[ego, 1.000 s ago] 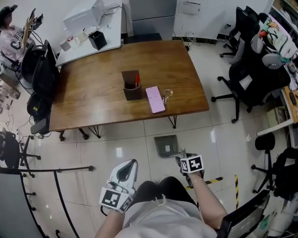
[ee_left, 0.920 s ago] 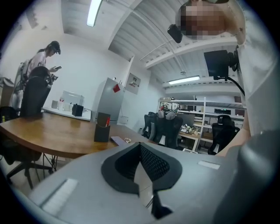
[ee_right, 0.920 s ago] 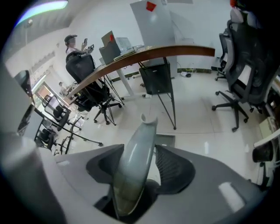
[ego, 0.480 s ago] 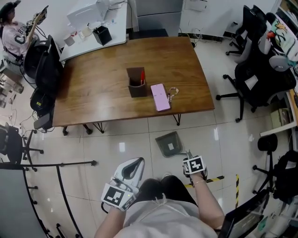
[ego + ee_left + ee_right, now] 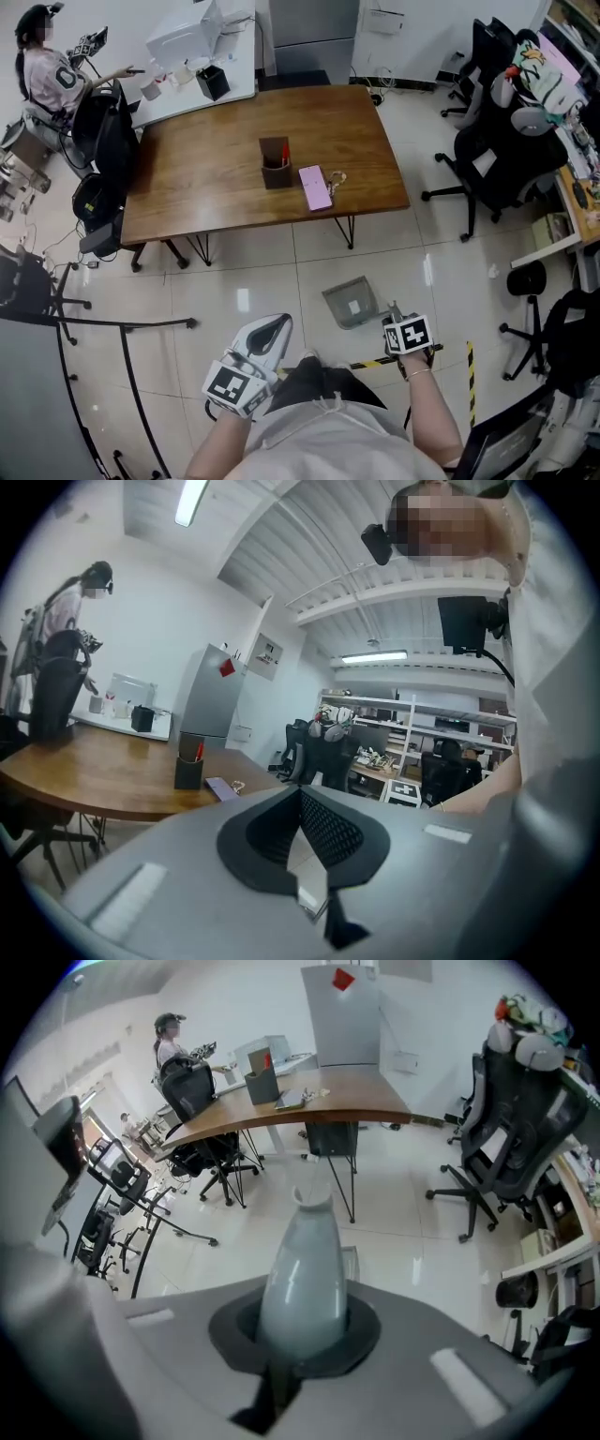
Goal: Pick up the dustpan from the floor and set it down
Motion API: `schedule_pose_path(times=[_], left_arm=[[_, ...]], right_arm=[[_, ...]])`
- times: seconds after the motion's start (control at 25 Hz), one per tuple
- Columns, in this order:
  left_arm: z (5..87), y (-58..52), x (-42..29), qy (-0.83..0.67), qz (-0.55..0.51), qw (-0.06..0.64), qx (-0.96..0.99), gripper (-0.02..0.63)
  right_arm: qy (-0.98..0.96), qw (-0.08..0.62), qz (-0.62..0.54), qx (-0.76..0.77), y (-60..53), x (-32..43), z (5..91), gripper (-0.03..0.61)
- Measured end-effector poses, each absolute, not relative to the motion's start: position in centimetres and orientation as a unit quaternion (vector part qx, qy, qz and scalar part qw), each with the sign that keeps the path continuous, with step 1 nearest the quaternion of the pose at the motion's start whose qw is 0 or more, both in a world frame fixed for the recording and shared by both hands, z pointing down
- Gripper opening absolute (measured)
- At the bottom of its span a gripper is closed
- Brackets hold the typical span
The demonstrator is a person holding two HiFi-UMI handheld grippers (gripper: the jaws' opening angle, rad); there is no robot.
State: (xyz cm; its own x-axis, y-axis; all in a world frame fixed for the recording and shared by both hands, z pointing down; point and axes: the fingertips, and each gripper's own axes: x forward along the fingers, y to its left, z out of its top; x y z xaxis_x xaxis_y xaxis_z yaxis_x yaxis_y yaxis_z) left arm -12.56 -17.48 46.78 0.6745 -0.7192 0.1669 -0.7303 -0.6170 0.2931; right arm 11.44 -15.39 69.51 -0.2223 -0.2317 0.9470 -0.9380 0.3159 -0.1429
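The grey dustpan (image 5: 352,302) hangs tilted just above the pale tiled floor in the head view, in front of my feet. My right gripper (image 5: 394,314) is shut on its handle and points steeply down. In the right gripper view the pale grey handle (image 5: 305,1269) fills the space between the jaws, and a bit of the pan shows beyond it. My left gripper (image 5: 279,322) is held low at the left, shut and with nothing in it. In the left gripper view its black pads (image 5: 323,827) meet at the tip, and it points roughly level toward the table.
A brown wooden table (image 5: 206,187) stands ahead with a pen holder (image 5: 275,164) and a pink phone (image 5: 315,187) on it. Black office chairs (image 5: 497,150) crowd the right side. A black wire rack (image 5: 122,375) is at the left. A person (image 5: 47,75) sits far left.
The right jaws closed on the dustpan's handle, and the dustpan now sits tilted and further right. Both grippers rose, and the whole view pulled back from the floor.
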Motion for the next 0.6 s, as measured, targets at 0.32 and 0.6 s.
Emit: schedule_pose_path(times=[0.32,0.6], left_arm=[[44.0,-6.8,-11.4,-0.451,-0.002,0.123,0.884,0.015],[42.8,4.2,-8.3,-0.503,-0.011,0.119,0.856,0.015]], right_arm=[[-0.728,0.4,0.348,0.434,-6.4,14.6,62.5,0.0],[-0.764,0.389,0.319,0.405,1.8,17.9,58.9,0.0]])
